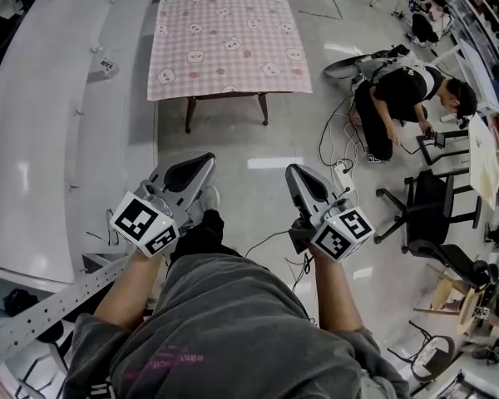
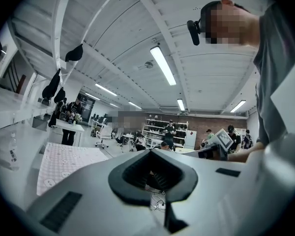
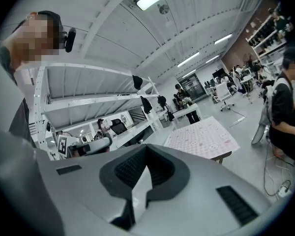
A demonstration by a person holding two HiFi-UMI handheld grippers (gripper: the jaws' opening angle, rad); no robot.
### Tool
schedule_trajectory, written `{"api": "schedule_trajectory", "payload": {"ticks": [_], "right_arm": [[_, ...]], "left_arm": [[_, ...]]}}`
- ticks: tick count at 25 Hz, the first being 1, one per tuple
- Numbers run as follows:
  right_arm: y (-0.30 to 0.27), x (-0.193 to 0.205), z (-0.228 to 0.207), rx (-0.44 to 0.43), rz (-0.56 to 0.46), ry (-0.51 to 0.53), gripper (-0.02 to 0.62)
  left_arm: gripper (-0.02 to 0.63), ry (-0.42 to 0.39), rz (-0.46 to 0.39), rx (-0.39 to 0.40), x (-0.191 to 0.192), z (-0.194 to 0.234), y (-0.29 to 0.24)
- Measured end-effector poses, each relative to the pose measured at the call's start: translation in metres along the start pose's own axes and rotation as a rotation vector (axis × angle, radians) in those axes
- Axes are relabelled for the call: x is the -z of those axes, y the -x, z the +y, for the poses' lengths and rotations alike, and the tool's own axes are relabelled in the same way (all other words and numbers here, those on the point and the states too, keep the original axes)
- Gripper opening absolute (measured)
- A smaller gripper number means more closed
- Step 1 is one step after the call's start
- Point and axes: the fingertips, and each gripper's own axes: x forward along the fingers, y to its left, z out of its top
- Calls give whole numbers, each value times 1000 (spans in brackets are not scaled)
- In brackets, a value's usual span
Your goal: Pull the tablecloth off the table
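A pink checked tablecloth [image 1: 226,40] with small printed figures covers a small table across the floor ahead of me; its front hem hangs above the dark table legs [image 1: 189,113]. Both grippers are held close to my body, well short of the table. My left gripper [image 1: 206,161] points up and to the right, its jaws closed together with nothing in them. My right gripper [image 1: 293,172] points up and to the left, also shut and empty. The tablecloth [image 2: 64,163] shows at lower left in the left gripper view, and the tablecloth [image 3: 202,136] lies at right in the right gripper view.
A long white bench [image 1: 58,115] runs along the left. A person in black [image 1: 403,98] crouches at the right among cables [image 1: 337,140] and a power strip [image 1: 343,173]. Black office chairs [image 1: 424,202] stand at the right. Glossy floor lies between me and the table.
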Motion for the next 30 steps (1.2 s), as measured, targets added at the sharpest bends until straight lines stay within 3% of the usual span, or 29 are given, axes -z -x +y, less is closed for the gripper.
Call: {"api": "schedule_trajectory", "payload": {"ticks": [22, 30], "right_arm": [[-194, -64, -50, 29, 51, -10, -3], [-233, -77, -72, 29, 60, -15, -3]], "left_arm": [[0, 45, 12, 21, -51, 196, -74], [0, 55, 14, 10, -55, 236, -92]]}}
